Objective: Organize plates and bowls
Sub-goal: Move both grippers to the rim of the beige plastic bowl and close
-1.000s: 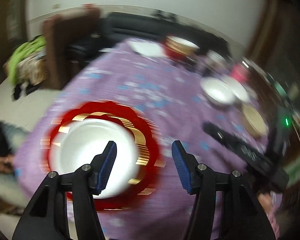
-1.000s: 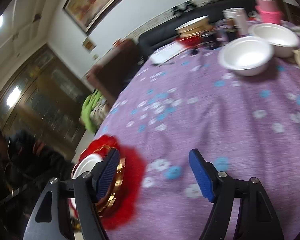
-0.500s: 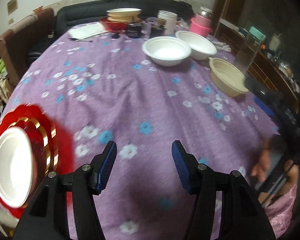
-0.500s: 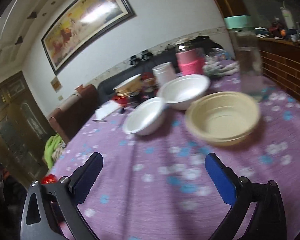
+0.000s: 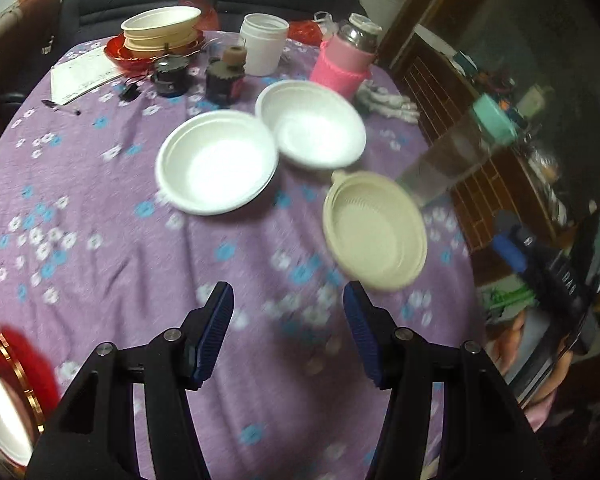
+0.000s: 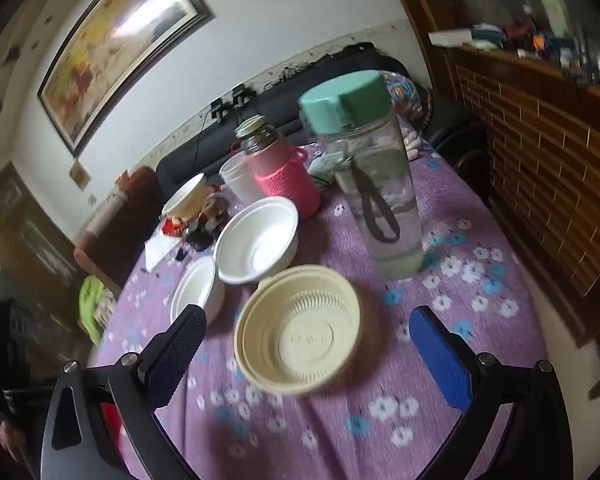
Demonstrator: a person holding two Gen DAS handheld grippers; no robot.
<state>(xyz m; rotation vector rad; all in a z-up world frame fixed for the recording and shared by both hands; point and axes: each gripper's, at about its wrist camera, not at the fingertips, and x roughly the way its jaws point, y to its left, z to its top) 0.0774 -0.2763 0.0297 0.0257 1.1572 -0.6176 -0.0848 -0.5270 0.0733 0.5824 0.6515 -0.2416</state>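
Approaching the cream bowl [image 6: 300,330] with the right gripper [image 6: 312,354]; jaws have just been opening, now at full spread, nothing between them. The bowl sits on the purple tablecloth [image 6: 472,292] just ahead of the fingertips, roughly centred between them. Looks like thin moulded plastic: light, somewhat flexible, slick, likely to skid if nudged. Best hold judged at the near rim, one pad inside, one outside. Left gripper [image 5: 288,336] half open, empty; two white foam bowls [image 5: 218,162] lie farther ahead: crushable.
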